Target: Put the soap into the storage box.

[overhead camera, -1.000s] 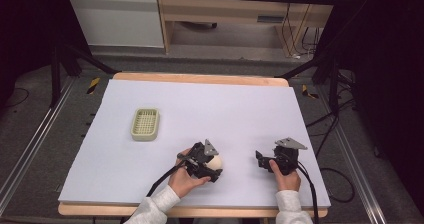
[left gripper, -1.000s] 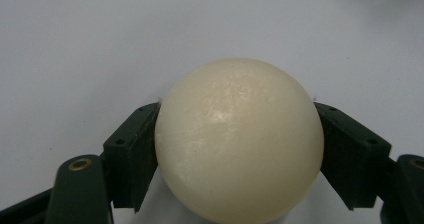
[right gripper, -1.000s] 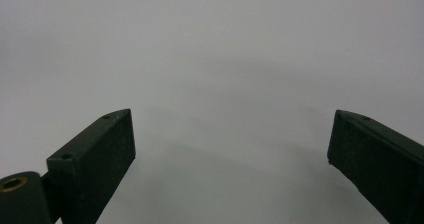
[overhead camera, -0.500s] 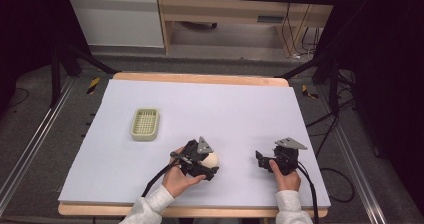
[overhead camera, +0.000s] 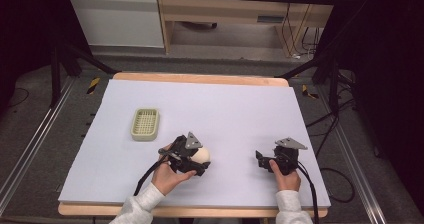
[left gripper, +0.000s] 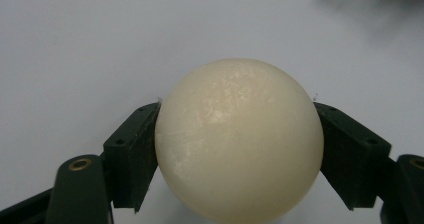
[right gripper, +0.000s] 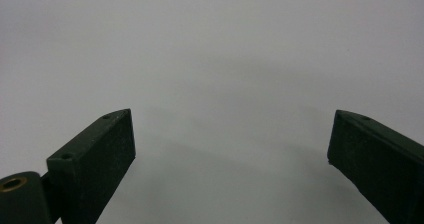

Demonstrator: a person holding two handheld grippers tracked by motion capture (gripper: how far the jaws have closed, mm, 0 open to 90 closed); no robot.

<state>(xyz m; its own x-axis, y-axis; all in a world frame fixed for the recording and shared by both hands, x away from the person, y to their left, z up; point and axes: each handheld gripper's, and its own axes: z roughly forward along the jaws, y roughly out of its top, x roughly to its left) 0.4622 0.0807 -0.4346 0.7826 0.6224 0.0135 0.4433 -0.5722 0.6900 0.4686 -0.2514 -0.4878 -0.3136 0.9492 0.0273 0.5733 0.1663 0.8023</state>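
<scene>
- No brand, label or writing can be read on anything here.
- A pale green basket (overhead camera: 145,123) with a slotted floor lies left of centre on the counter (overhead camera: 235,109), long side running away from the person; nothing can be made out in it.
- The counter is a pale sheet over a board whose wooden edge shows along the far and near sides.
- The left hand (overhead camera: 167,176) comes in from the near edge, sleeve at the wrist, and angles forward and to the right, well apart from the basket on its near right side.
- The left hand-held gripper (overhead camera: 194,160) is clenched on a cream ball (overhead camera: 201,155); a grey three-cornered plate sits on top and a black cable trails back toward the near edge.
- In the left gripper view the ball (left gripper: 239,143) sits squarely between the two black jaws, one pressed to each side at about its widest part, its surface smooth with faint mottling; whether it touches the counter beneath I cannot tell.
- The right hand (overhead camera: 286,176) rests near the counter's near right part, wrist straight, well apart from the left.
- The right hand-held gripper (overhead camera: 262,160) points left toward the ball, released and holding nothing.
- In the right gripper view its jaws (right gripper: 230,149) stand wide apart over bare counter.
</scene>
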